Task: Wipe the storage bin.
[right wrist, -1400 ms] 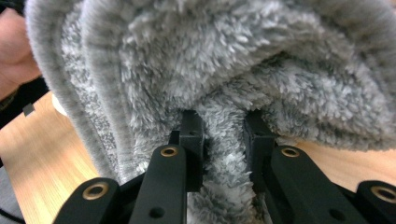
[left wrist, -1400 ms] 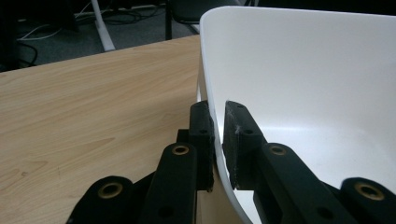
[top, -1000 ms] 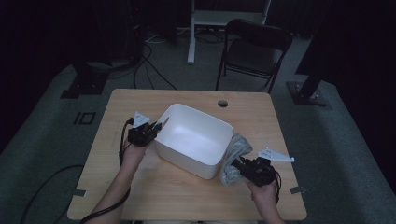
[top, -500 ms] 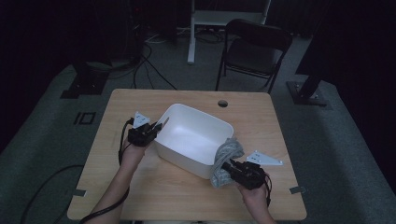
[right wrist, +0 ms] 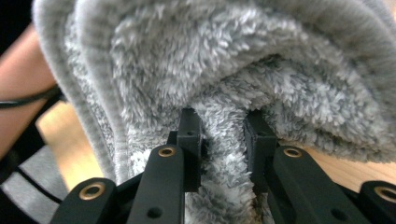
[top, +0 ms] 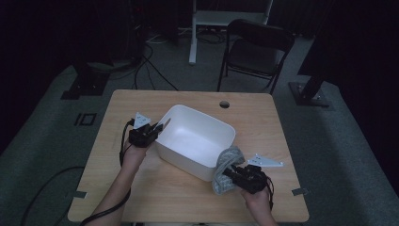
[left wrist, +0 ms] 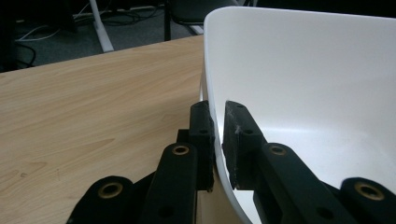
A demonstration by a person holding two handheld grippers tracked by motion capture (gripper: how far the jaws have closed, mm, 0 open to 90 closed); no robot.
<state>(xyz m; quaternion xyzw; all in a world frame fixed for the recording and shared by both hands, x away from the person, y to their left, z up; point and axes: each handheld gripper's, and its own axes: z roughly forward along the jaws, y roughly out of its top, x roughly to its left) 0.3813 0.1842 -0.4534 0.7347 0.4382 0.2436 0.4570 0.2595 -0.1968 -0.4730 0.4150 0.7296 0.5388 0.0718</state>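
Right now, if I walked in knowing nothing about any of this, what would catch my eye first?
Probably the white tub in the middle of the wooden table, bright against the dark room. The left gripper pinches its wall, one of its fingers outside and one inside. At the tub's near right corner, the right gripper clutches a fluffy grey towel, bunched up beside the rim.

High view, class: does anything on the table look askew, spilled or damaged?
Nothing stands out. The white tub sits skewed to the table edges, its wall pinched by the left gripper; the right gripper grips a bunched grey towel.
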